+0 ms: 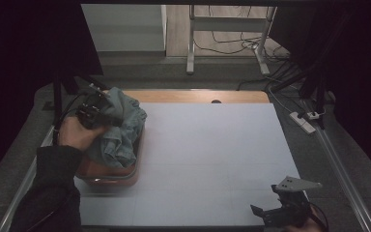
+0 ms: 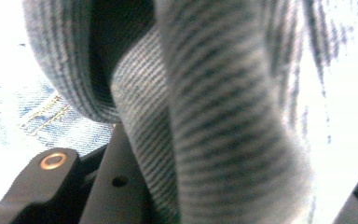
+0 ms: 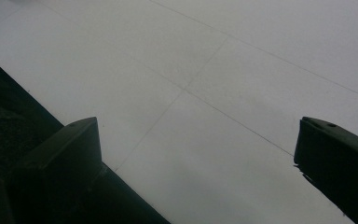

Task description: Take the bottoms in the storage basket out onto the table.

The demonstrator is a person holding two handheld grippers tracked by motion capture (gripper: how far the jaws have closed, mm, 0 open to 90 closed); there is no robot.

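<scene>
The grey ribbed garment [image 2: 223, 140], bundled with denim [image 1: 121, 130], hangs over the orange basket [image 1: 108, 175] at the left of the high view, pinched tight in the left tongs [image 1: 101, 110]. The right tongs [image 1: 275, 212] sit gaping and empty at the lower right, over the white table [image 1: 212, 154]. Risk: trailing folds may snag the basket's rim and tip it, or the thick fabric may slip free.

A recording lab or test room, not a home. The white sheet-covered wooden table [image 1: 212, 145] stands between black curtains [image 1: 29, 43] on both sides. Beyond its far edge, loose black cables [image 1: 232, 46] trail across grey carpet around a grey metal stand [image 1: 192, 43], and a white power strip [image 1: 302, 122] lies off the right edge.
</scene>
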